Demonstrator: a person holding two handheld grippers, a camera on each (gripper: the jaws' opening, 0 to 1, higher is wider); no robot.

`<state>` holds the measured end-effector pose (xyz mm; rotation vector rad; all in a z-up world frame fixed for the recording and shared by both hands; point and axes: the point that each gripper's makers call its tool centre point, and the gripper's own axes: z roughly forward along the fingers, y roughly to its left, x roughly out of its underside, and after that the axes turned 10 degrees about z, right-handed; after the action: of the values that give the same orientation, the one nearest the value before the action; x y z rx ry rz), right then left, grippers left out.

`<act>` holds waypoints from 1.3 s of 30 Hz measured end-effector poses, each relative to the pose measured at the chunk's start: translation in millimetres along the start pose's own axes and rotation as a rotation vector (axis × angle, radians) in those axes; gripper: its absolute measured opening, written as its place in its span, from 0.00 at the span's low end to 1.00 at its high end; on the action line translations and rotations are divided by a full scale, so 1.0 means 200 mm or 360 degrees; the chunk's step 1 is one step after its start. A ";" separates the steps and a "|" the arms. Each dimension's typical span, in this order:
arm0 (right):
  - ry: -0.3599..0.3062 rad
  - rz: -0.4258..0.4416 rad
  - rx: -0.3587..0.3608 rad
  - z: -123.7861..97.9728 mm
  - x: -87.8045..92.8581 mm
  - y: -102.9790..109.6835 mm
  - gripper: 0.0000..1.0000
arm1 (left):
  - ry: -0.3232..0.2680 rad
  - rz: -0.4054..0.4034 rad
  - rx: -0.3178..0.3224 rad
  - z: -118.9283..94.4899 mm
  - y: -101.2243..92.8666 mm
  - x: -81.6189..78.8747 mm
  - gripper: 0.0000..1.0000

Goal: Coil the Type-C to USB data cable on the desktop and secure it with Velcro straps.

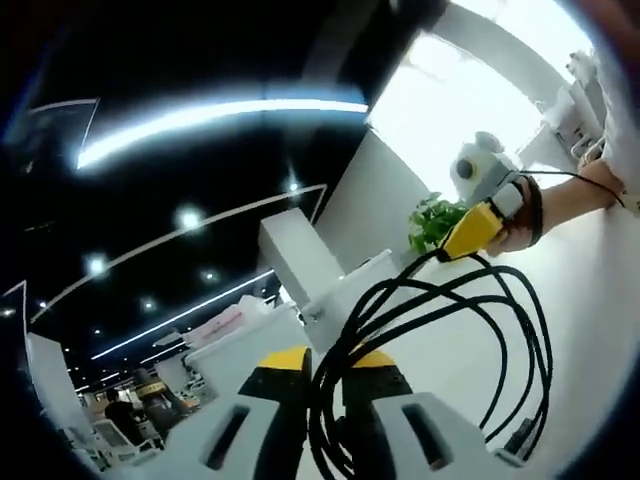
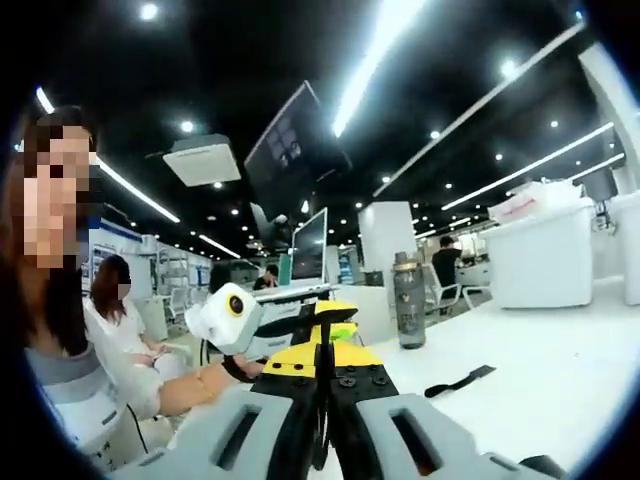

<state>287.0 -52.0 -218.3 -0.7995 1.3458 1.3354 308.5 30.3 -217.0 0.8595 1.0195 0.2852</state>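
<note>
cable [image 1: 440,300] is a black bundle of loops in the left gripper view, fanning out from bottom centre up toward the right of the frame. the lower ends of the loops run off the bottom edge, so how many turns there are is hard to count. one connector end [image 1: 517,437] hangs at the lower right, too small to tell which plug it is.

left gripper [image 1: 327,372] has its yellow-tipped jaws closed in on the bunched strands at the bottom centre, pinching them together. right gripper [image 1: 468,232] shows in the upper right of that same view, its yellow tip clamped on the far end of the loops, with a hand [image 1: 570,200] behind it partly cut off by the frame edge.

in the right gripper view, the right gripper [image 2: 322,392] has its jaws nearly together on a thin black strand of cable [image 2: 321,420] running straight up the middle. past them, the left gripper's yellow parts overlap and are hard to separate. a black velcro strap [image 2: 459,381] lies flat on the white desktop [image 2: 560,370] at right, well apart from the jaws. a grey bottle [image 2: 408,300] stands further back.
</note>
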 end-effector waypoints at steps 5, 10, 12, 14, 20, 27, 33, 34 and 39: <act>-0.0076 -0.0140 0.0226 -0.01 -0.06 -0.11 0.05 | 0.0108 0.0084 0.0018 0.01 -0.03 0.03 0.07; -0.0120 -0.0283 0.0250 -0.02 -0.17 -0.04 0.19 | 0.0166 0.0051 0.0015 0.02 0.00 0.06 0.07; -0.0048 -0.0350 0.0236 0.02 -0.14 0.02 0.28 | 0.0191 0.0057 0.0034 0.03 -0.01 0.05 0.07; 0.0042 -0.0472 0.0226 0.07 -0.11 0.07 0.33 | 0.0233 0.0161 0.0093 0.05 -0.03 0.04 0.07; 0.0250 -0.0654 0.0292 0.16 -0.07 0.06 0.35 | 0.0242 0.0311 0.0271 0.10 -0.11 -0.08 0.07; 0.0405 -0.0844 0.0415 0.17 0.01 0.00 0.15 | 0.0332 0.0344 0.0545 0.12 -0.15 -0.17 0.07; 0.0511 -0.0692 0.0321 0.14 0.06 0.02 0.06 | 0.0345 0.0420 0.0685 0.09 -0.17 -0.20 0.07; 0.0510 -0.0614 0.0284 0.13 0.05 0.03 0.06 | 0.0275 0.0372 0.0712 0.09 -0.18 -0.23 0.07; 0.0493 -0.0457 0.0151 0.10 0.05 0.04 0.05 | 0.0066 0.0032 0.0637 0.08 -0.18 -0.25 0.10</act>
<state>280.7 -29.6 -223.1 -1.1210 1.4556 0.9427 289.3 -30.0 -208.6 1.2293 1.1264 0.1162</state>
